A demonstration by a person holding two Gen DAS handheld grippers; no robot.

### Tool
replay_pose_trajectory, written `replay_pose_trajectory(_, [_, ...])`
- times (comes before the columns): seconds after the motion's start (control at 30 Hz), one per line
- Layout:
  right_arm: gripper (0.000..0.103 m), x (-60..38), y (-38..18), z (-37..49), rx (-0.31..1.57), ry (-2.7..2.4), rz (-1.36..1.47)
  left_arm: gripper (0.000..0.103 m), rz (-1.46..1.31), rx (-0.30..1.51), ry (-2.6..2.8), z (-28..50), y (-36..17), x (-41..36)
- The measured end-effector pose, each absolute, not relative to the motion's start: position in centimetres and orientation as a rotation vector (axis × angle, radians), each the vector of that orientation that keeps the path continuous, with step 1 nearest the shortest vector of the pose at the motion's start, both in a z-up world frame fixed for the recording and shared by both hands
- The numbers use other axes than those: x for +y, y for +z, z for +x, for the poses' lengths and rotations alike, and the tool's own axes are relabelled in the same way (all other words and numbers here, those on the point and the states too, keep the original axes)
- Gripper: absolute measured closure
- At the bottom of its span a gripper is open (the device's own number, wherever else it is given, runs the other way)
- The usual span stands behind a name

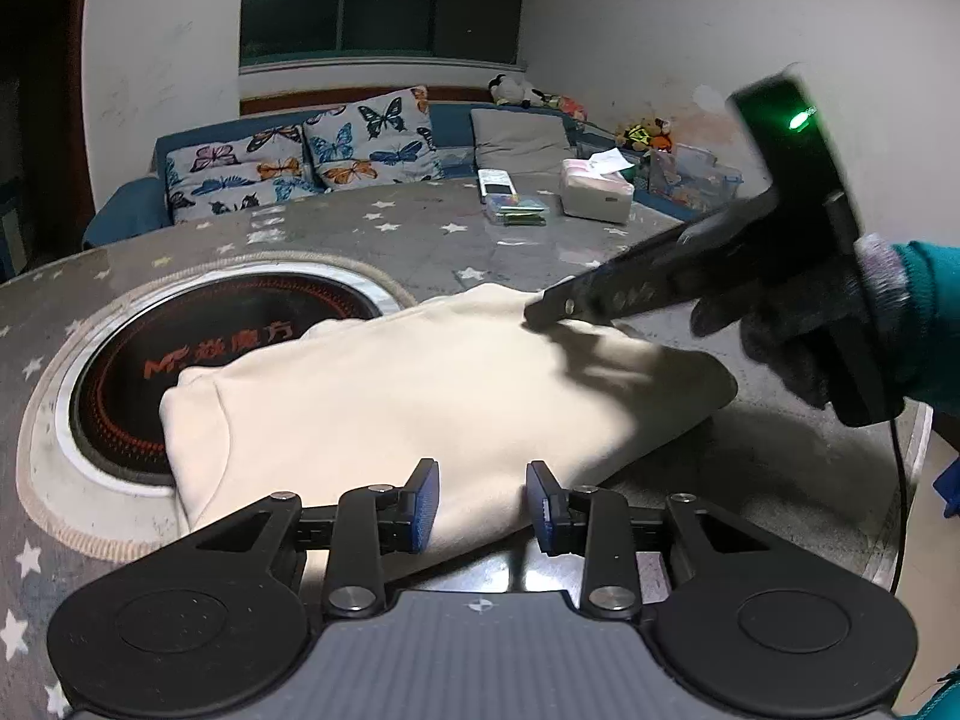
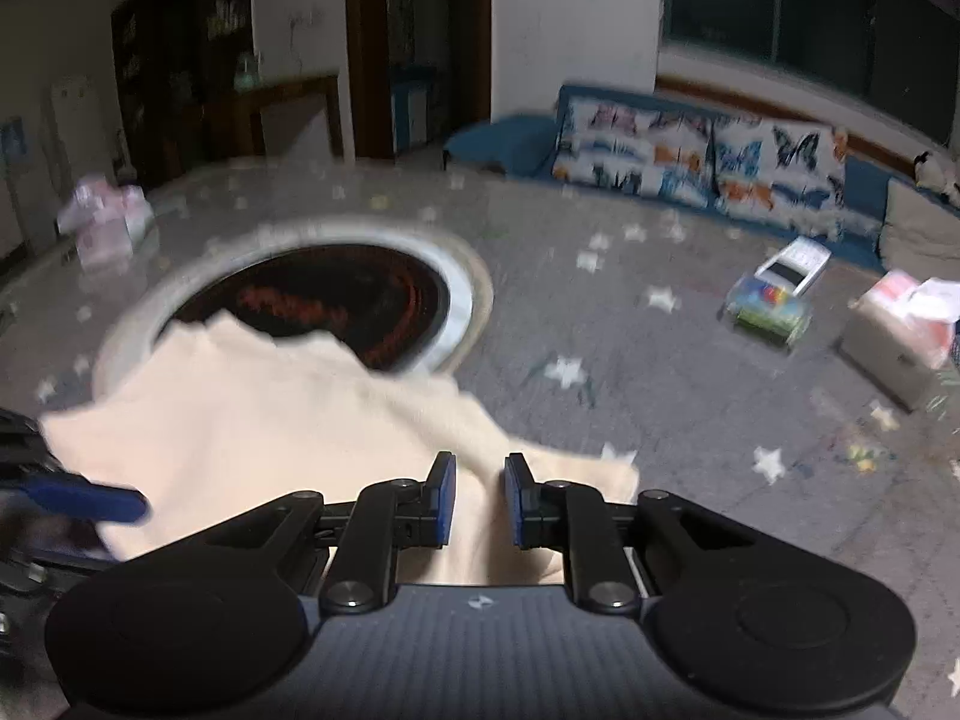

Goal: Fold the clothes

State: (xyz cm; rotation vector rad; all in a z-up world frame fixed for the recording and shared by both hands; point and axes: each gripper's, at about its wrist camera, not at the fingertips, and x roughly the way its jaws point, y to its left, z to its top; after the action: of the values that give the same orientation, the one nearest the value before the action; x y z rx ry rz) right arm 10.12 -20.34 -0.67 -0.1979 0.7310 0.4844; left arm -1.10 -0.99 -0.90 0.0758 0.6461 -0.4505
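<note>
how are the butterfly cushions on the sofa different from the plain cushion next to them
The butterfly cushions carry bright blue, orange and black butterflies on a pale ground; the plain cushion is solid grey-beige with no pattern. There are two butterfly cushions side by side, but only one plain cushion. The butterfly cushions sit toward the sofa's left end in the left wrist view, the plain cushion to their right. Both kinds lean against the blue sofa back.

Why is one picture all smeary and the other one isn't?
The right wrist view is smeared by motion blur: the stars on the table streak and the cream garment looks soft. The left wrist view is sharp, with the right gripper casting a dark shadow on the garment.
</note>
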Motion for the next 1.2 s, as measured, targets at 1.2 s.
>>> replay_pose_trajectory(1.2, [0.084,-11.1,0.7,1.1,0.677,0.831,-0.398,0.069,-0.018,0.619,-0.271,-2.7,-0.2,5.3])
